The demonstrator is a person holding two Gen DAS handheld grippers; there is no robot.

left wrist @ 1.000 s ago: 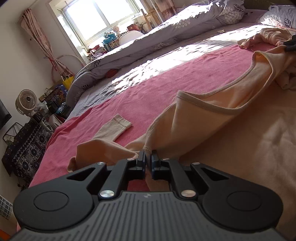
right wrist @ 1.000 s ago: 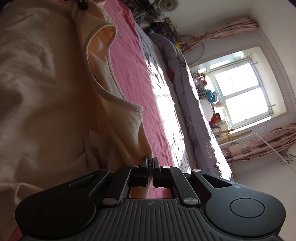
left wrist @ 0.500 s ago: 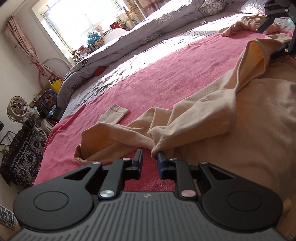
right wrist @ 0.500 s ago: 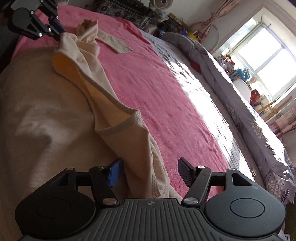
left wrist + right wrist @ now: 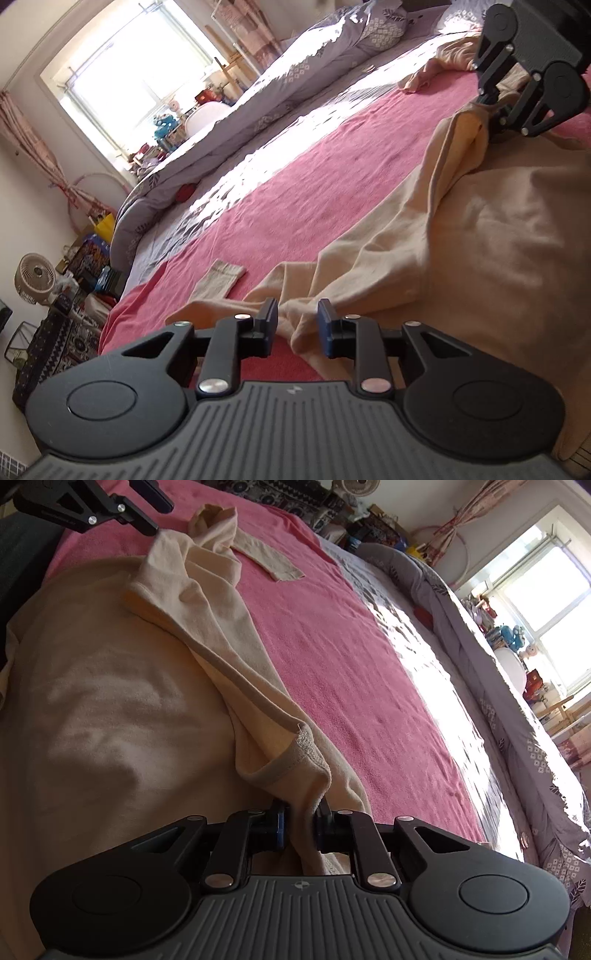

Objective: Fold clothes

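Left wrist view: the left claw (image 5: 297,325) stands open, its pads either side of a fold of the beige shirt (image 5: 461,236) without gripping it. The shirt lies spread on the pink blanket (image 5: 314,192) on the bed.

Right wrist view: the right claw (image 5: 299,827) is partly open around the shirt's (image 5: 110,701) bunched hem; I cannot tell whether it grips.

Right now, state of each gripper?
Left gripper: jaws open, holding nothing; cream shirt fabric lies between them.
Right gripper: jaws partly closed around the shirt's neckline fold; firm grip cannot be told.
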